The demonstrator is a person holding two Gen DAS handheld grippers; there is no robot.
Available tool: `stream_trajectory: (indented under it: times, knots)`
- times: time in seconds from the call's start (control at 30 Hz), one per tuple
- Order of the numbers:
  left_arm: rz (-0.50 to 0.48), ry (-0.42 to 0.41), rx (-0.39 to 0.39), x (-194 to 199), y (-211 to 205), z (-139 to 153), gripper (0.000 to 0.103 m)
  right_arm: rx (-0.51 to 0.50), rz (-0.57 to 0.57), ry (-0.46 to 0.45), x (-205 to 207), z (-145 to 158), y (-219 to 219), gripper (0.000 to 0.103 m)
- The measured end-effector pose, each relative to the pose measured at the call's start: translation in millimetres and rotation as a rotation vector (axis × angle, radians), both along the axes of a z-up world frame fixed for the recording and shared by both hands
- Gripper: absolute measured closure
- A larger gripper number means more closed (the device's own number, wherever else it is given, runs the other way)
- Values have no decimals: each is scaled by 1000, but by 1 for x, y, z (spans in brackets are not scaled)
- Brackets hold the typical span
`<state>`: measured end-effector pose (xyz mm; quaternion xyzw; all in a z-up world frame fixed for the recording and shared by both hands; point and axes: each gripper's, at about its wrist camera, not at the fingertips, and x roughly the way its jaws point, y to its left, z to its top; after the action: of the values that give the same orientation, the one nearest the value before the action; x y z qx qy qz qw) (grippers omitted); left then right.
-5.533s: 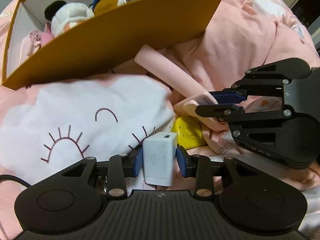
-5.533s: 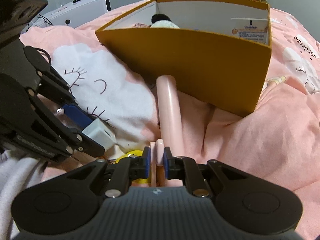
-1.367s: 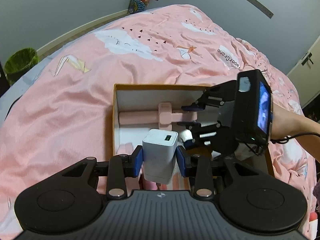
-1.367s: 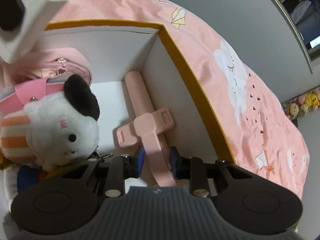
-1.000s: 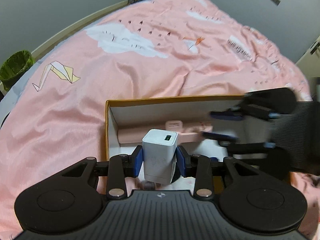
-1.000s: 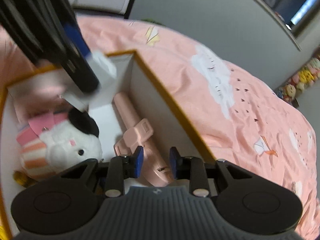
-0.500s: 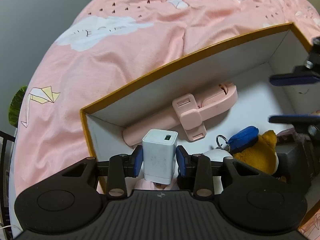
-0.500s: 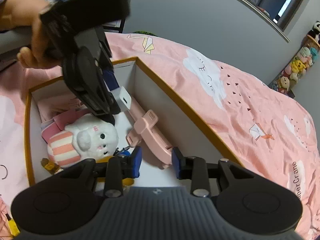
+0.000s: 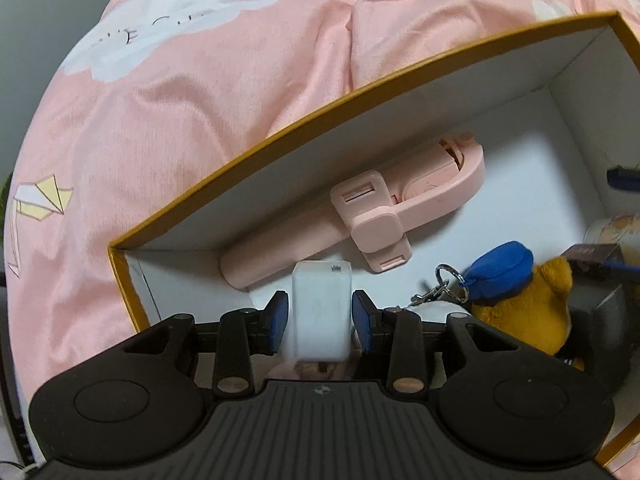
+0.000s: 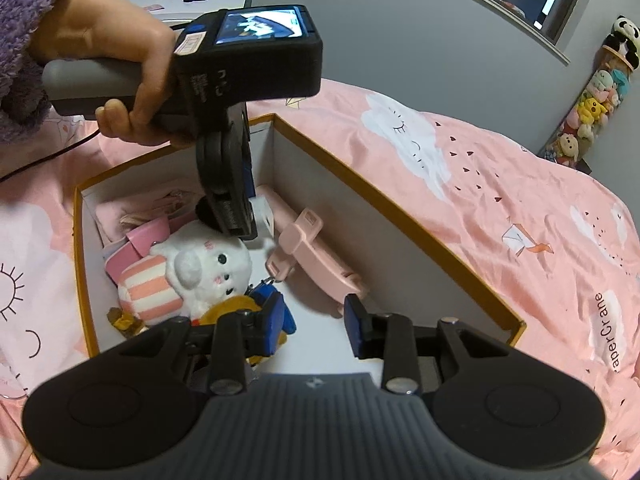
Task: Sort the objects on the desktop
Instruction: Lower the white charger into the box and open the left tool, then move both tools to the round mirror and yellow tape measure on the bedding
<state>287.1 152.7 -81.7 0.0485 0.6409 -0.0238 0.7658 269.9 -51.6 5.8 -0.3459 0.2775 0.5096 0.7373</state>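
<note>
My left gripper (image 9: pixel 320 316) holds a white charger block (image 9: pixel 320 314) over the near left corner of the orange-rimmed box (image 9: pixel 280 136); the blue pads (image 9: pixel 278 316) stand slightly apart from its sides. A pink selfie stick (image 9: pixel 384 216) lies on the box floor along the far wall. My right gripper (image 10: pixel 314 326) is open and empty above the box (image 10: pixel 384 204), just short of the selfie stick (image 10: pixel 316 256). In the right wrist view the left gripper (image 10: pixel 240 208) points down into the box with the charger (image 10: pixel 264 210).
The box also holds a white plush with a striped body (image 10: pixel 192 272), a brown plush with a blue cap (image 9: pixel 516 292), pink pouches (image 10: pixel 136 216) and a dark item (image 9: pixel 600 320). A pink cloud-print quilt (image 10: pixel 500 200) surrounds the box.
My right gripper let go of the selfie stick in the box, opened and backed off. My left gripper came lower into the box, and its pads have eased off the charger.
</note>
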Motion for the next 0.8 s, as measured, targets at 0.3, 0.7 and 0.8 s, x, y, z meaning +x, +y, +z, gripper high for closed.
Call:
stream_trajectory:
  times: [0.3,0.7,0.8]
  knots:
    - [34,-91,-42,-29,9,30,62,21,-18,17,-3,2,-3,68]
    - [-31,-348,-129,-121,-38,122,62,147,-114,72,-39,29,-30,67]
    - [-44,-344,-201,-151,-52,130,62,212,-145,114,-59,38,-47,67]
